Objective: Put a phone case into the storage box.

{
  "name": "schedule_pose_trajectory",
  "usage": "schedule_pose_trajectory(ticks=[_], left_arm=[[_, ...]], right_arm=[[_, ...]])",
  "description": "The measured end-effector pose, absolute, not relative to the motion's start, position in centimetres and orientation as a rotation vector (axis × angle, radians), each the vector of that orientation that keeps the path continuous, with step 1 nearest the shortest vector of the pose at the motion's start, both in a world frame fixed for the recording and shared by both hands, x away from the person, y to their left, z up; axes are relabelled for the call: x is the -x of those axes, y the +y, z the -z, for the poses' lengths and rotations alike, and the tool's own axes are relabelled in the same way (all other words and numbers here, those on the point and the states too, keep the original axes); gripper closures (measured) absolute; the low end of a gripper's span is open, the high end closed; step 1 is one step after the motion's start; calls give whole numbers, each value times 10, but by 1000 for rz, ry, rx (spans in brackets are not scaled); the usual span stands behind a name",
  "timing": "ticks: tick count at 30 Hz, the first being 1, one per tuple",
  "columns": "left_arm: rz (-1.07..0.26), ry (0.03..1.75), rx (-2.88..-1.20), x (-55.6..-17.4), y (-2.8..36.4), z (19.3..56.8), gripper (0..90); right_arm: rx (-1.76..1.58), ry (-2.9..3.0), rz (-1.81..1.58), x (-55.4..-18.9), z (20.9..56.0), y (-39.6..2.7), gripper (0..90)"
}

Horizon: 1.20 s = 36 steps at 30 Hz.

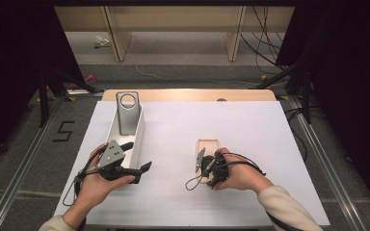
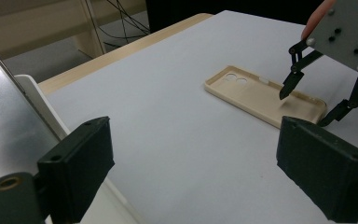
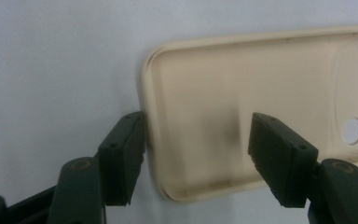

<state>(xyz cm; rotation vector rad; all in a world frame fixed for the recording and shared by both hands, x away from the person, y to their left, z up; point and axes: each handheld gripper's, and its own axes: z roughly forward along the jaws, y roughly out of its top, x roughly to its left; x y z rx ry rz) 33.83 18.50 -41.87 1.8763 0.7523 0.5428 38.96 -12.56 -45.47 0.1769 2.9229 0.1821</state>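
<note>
Right gripper (image 1: pixel 211 169) angled down over the near end of the beige phone case (image 3: pixel 242 107), which lies open side up on the white table (image 1: pixel 250 125). Jaws part open, straddling the case's short end wall: one outside against the edge, one inside, not clamped yet. Left gripper (image 1: pixel 137 173) held level beside the white tray (image 1: pixel 139 130), jaws wide, empty.

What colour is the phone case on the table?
The phone case is a plain cream beige, with no pattern. It shows best in the left gripper view.

Bright even tabletop light, dark flanks, soft close-ups.
</note>
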Motion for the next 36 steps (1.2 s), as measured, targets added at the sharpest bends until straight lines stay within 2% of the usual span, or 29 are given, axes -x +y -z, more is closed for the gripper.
schedule_pose_trajectory(ticks=[7,15,26,36], left_arm=[[-539,754,-1878,-339,185,419,105],[-538,752,-1879,-338,184,420,107],[-540,750,-1881,-338,185,420,112],[-541,746,-1881,-338,185,420,114]], right_arm=[[-168,2944,-166,-389,455,-121,438],[-85,2990,-122,-386,454,-116,610],[-69,2980,-98,-385,454,-114,621],[-35,3007,-93,-382,454,-112,783]])
